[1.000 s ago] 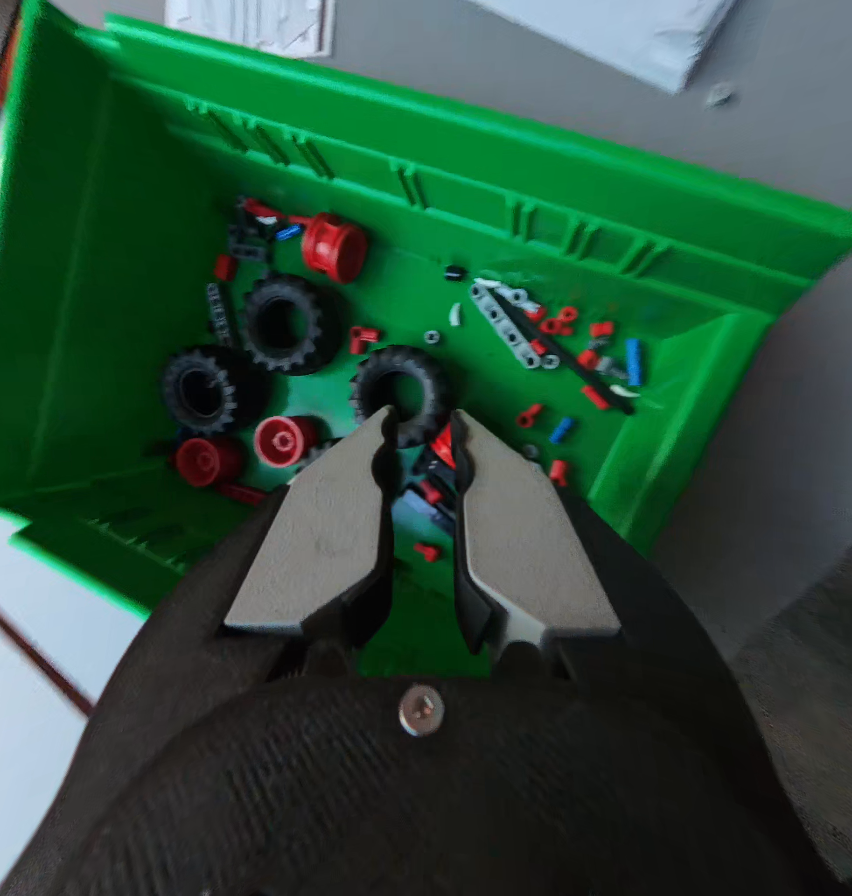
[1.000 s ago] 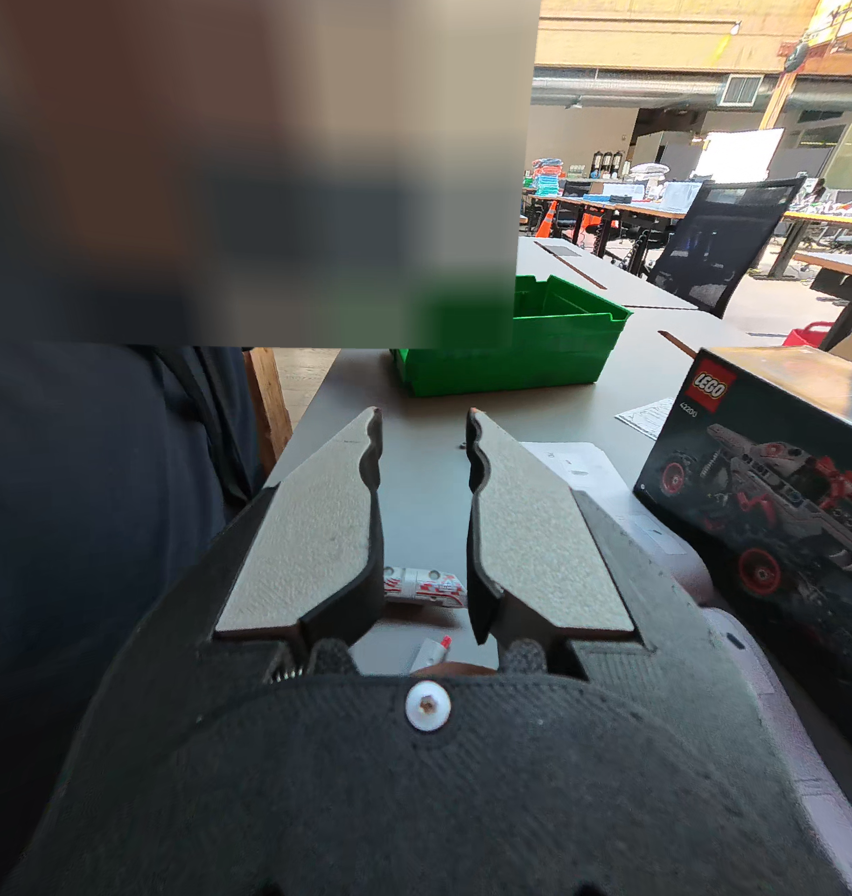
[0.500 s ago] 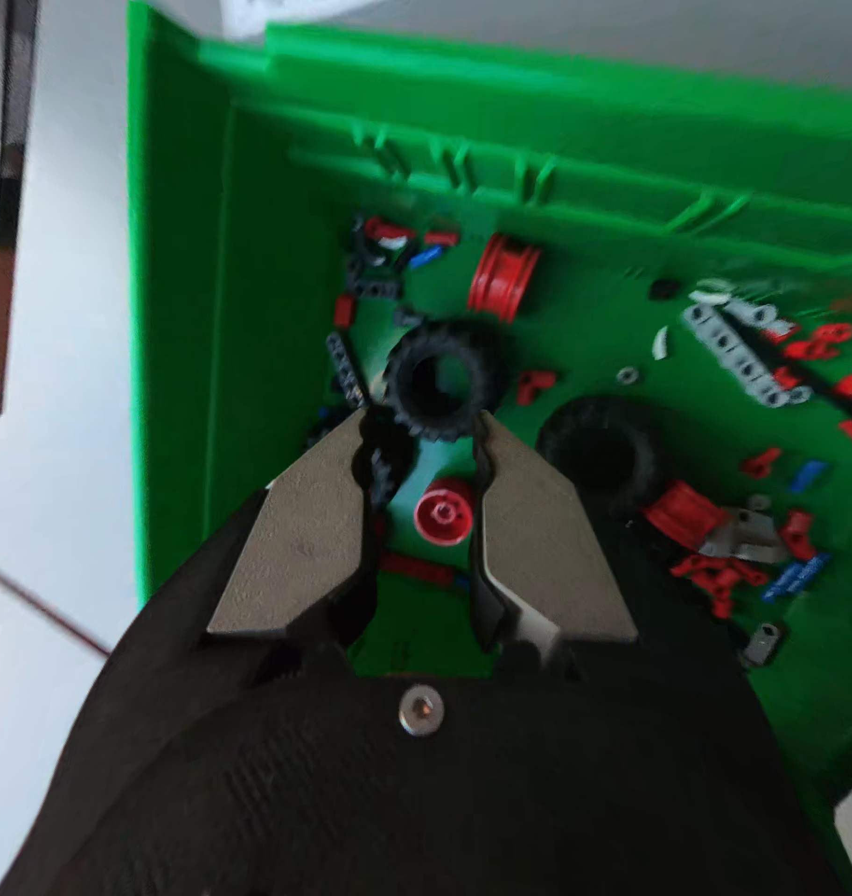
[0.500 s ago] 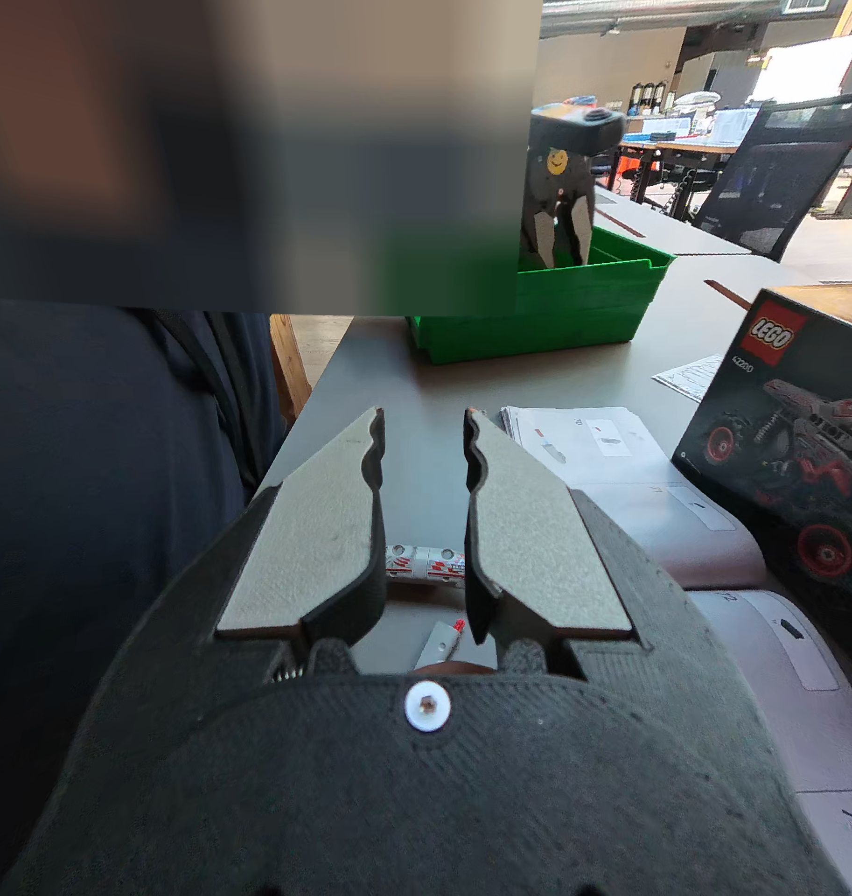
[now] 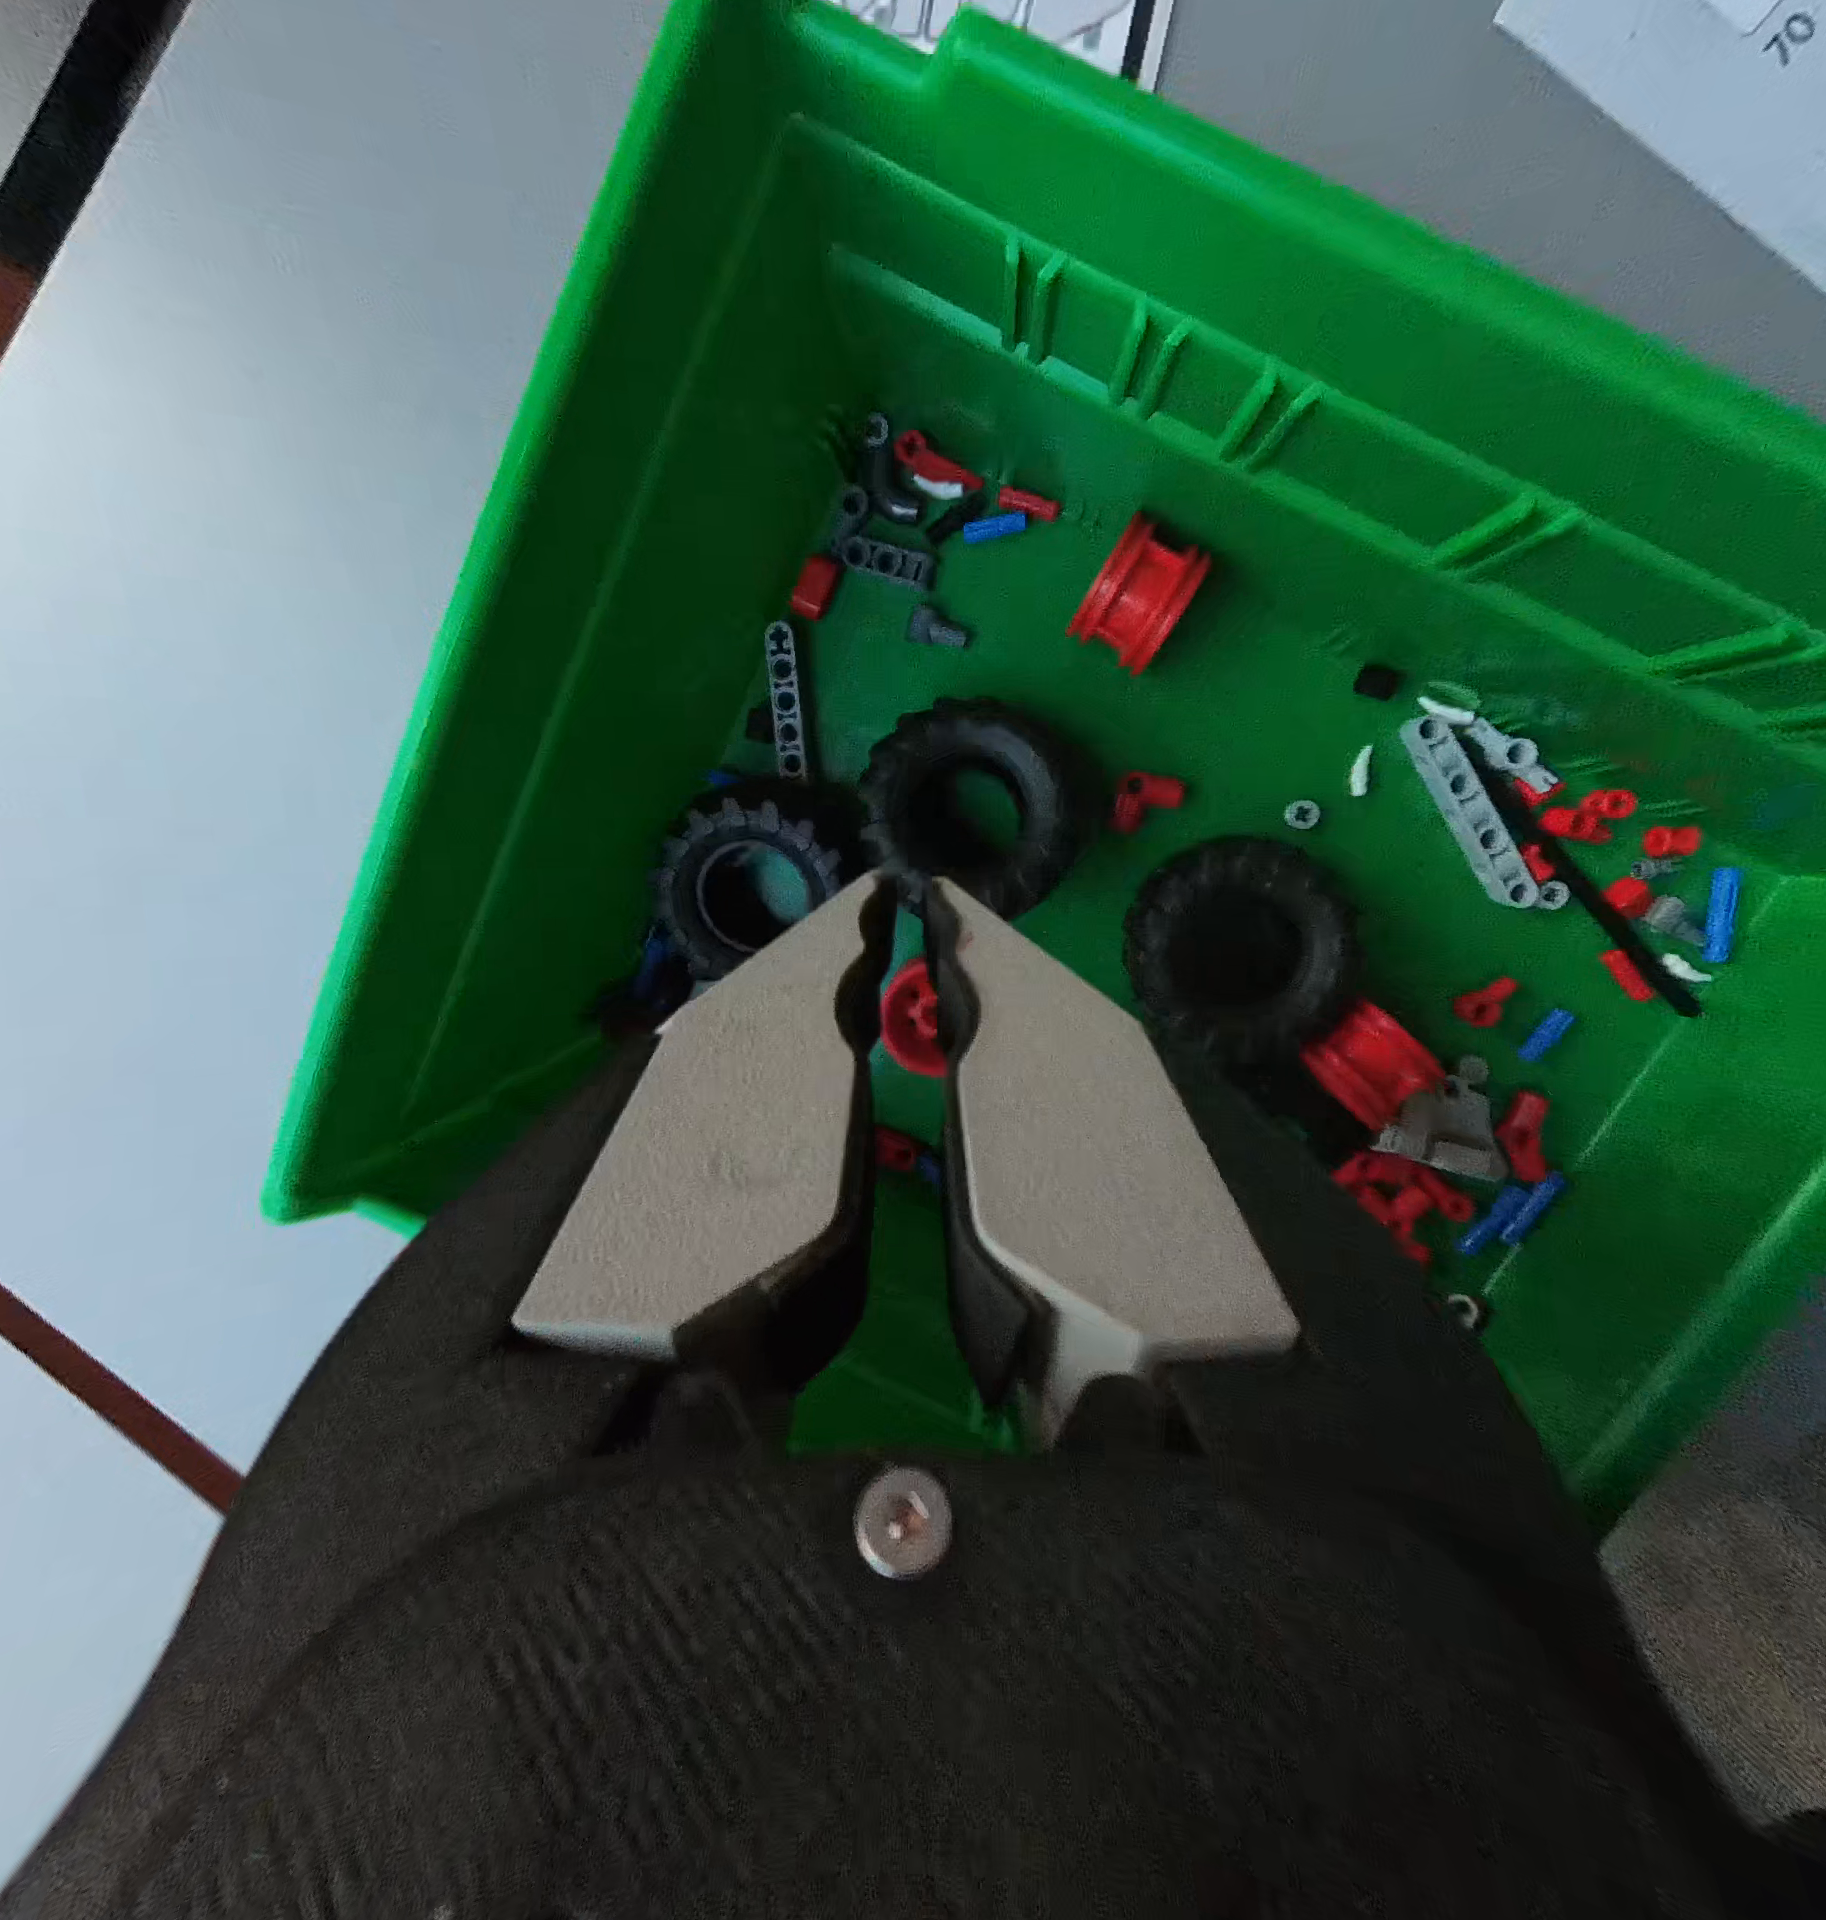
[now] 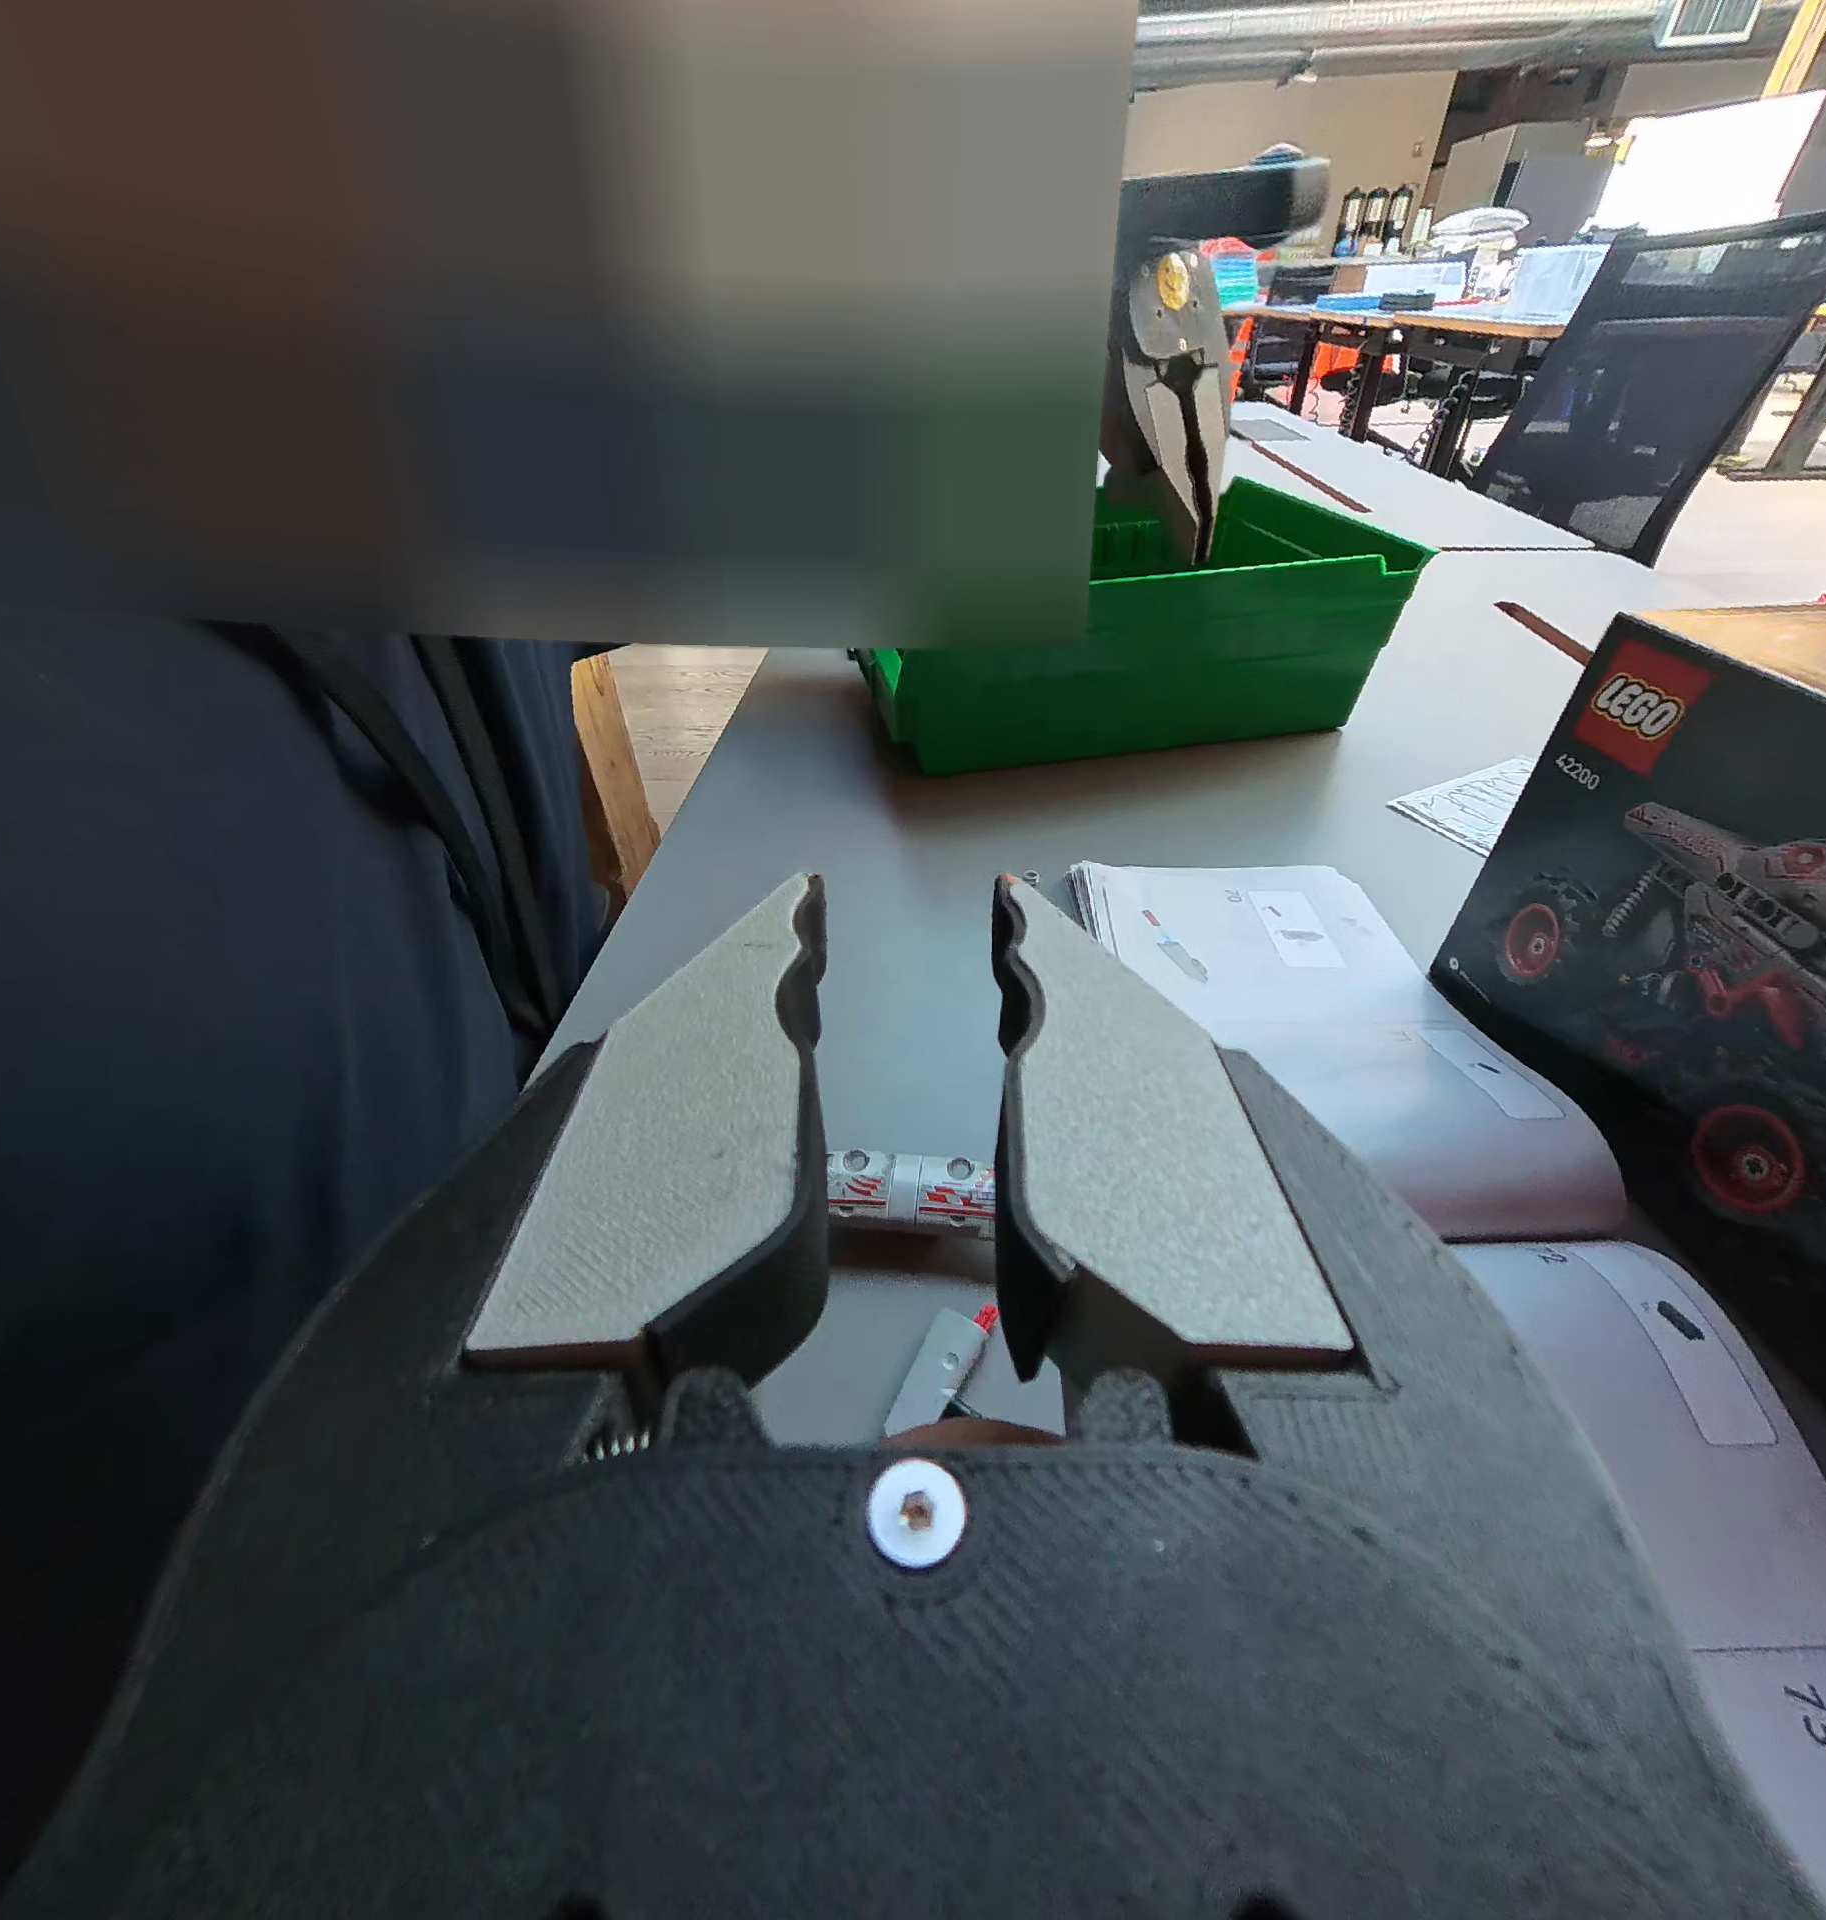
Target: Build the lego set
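Note:
In the left wrist view a green bin (image 5: 576, 665) holds loose Lego parts. My left gripper (image 5: 906, 885) is shut on the near wall of a black tyre (image 5: 1034, 810). A second tyre (image 5: 696, 862) lies against its left side and a third (image 5: 1158, 935) to the right. A red wheel hub (image 5: 914, 1013) shows between my fingers, and other hubs (image 5: 1137, 592) lie around. The right wrist view shows the left gripper (image 6: 1189, 520) dipping into the bin (image 6: 1148, 686). My right gripper (image 6: 909, 894) is open and empty over a white-and-red stickered piece (image 6: 909, 1184).
Small red, blue and grey pins and beams (image 5: 1491, 821) are scattered at the bin's right. An open instruction booklet (image 6: 1304, 987) and the Lego box (image 6: 1698, 935) lie right of my right gripper. A person's dark clothing (image 6: 213, 1039) fills the left. A black chair (image 6: 1667, 364) stands behind. The gap from one gripper's tips to the other's is roughly 45 centimeters.
My left gripper has closed from open onto the tyre's wall inside the bin. The right gripper has stayed open and tilted slightly, with the view shifting.

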